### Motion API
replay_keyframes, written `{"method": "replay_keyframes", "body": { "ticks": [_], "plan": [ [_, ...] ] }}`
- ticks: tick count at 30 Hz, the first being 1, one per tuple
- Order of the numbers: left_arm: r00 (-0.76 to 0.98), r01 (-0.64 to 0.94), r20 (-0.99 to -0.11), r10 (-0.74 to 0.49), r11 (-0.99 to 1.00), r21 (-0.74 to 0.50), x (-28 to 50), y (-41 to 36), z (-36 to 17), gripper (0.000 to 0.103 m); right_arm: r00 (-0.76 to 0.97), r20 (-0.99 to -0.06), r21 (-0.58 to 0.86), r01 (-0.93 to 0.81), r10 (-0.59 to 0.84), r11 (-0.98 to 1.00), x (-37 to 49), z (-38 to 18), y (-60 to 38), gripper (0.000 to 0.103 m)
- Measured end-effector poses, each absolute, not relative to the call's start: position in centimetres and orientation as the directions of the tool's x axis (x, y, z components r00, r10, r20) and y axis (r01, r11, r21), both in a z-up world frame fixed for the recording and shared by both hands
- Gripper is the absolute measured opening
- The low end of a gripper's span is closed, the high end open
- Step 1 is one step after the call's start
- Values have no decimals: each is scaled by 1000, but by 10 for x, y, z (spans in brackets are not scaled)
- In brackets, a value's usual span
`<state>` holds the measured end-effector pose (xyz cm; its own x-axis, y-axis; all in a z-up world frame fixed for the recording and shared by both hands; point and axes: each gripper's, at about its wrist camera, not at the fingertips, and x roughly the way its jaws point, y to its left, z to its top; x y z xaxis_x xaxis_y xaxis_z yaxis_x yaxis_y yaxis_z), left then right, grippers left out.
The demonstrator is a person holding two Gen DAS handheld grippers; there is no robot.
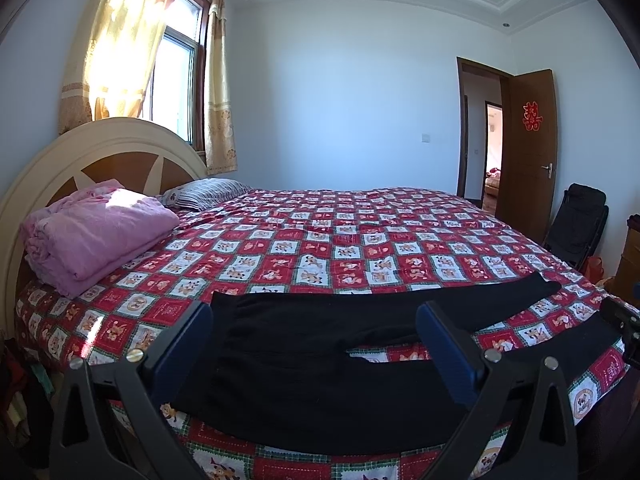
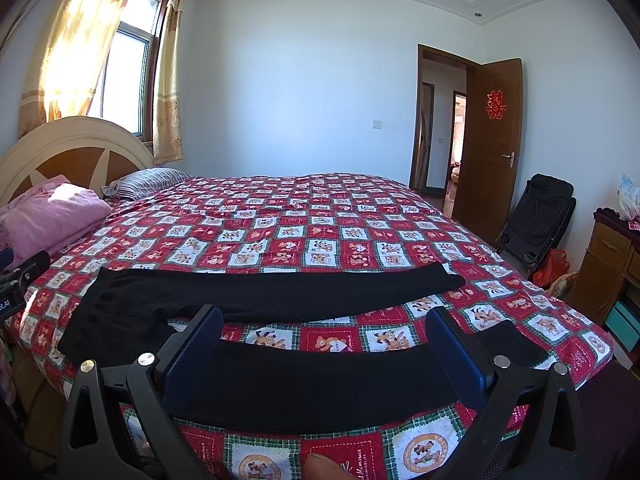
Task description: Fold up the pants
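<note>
Jaws on both tools stand spread wide with nothing between them. My left gripper hovers over the waist end of the pants, and my right gripper hovers over the near leg, toward its cuff.

The pants lie flat along the near edge of the bed, waist toward the headboard end, the two legs splayed apart toward the foot end with a strip of patterned cover showing between them. The near leg runs just beside the bed's near edge.

I judge the fabric thin, soft and light, probably a knit: it will sag the moment I lift it, stretch a little, and drag on the quilted cover rather than slide freely. Nothing fragile here. A pinch in the middle would only gather a bunch, so I would take hold at the edges: the waistband's near corner with the left, the near leg's cuff with the right, closing flat on both layers. Lifting low and keeping the span taut should carry the near leg over onto the far one without wrinkling.
</note>
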<state>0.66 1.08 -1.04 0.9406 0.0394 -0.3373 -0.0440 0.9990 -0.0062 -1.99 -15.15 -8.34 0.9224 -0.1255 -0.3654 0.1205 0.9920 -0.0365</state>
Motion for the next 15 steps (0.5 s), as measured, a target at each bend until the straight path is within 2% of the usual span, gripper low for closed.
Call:
{"method": "replay_keyframes", "body": {
  "ticks": [15],
  "plan": [
    [938,-42,-345,38,999,-4,9,10,-14,103,917,-375,-50,128,-138,990,-13,-87,-152,102]
  ]
}}
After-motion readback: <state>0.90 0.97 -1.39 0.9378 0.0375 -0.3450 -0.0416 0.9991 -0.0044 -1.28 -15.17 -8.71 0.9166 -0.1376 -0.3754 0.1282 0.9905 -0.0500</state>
